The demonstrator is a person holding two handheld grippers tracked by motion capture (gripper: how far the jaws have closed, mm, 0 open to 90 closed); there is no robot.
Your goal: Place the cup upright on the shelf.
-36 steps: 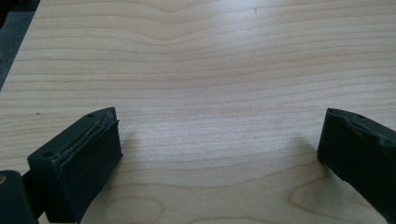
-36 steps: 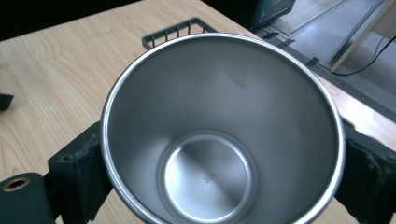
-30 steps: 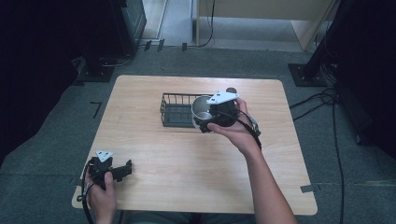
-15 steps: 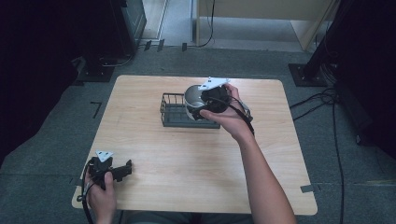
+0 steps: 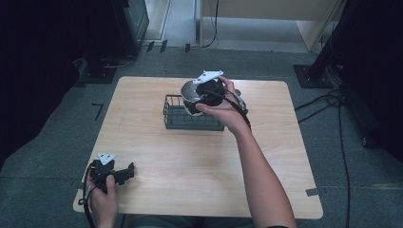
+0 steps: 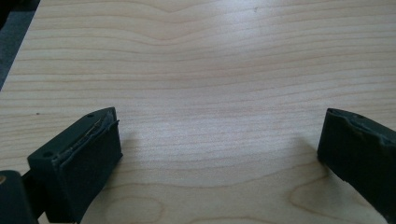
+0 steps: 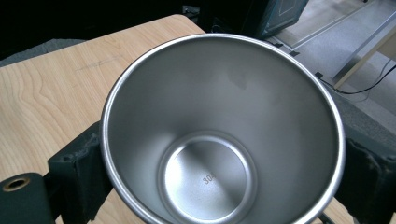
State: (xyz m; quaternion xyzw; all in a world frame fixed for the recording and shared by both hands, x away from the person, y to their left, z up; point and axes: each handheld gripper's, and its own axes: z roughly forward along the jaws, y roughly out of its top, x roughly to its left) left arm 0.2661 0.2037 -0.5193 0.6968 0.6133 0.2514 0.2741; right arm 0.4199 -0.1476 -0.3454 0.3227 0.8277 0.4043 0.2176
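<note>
A shiny steel cup (image 5: 191, 95) is held in the air above the right end of a dark wire basket (image 5: 177, 118) at the table's far middle. My right gripper (image 5: 202, 97) is shut on the cup, its jaws pressed against both sides of the rim. In the right gripper view the empty cup (image 7: 224, 135) opens toward the camera, with a stamped number on its bottom. My left gripper (image 5: 124, 174) rests near the table's front left corner, open, with only bare wood between its pads (image 6: 88, 158).
The wooden table (image 5: 157, 156) is bare between the basket and the front edge. Black equipment stands (image 5: 313, 71) and cables lie on the grey floor around the table's far side and right.
My right gripper has carried the cup up and leftward, from beside the basket's right end to above it, tilting it. The left gripper has stayed still.
</note>
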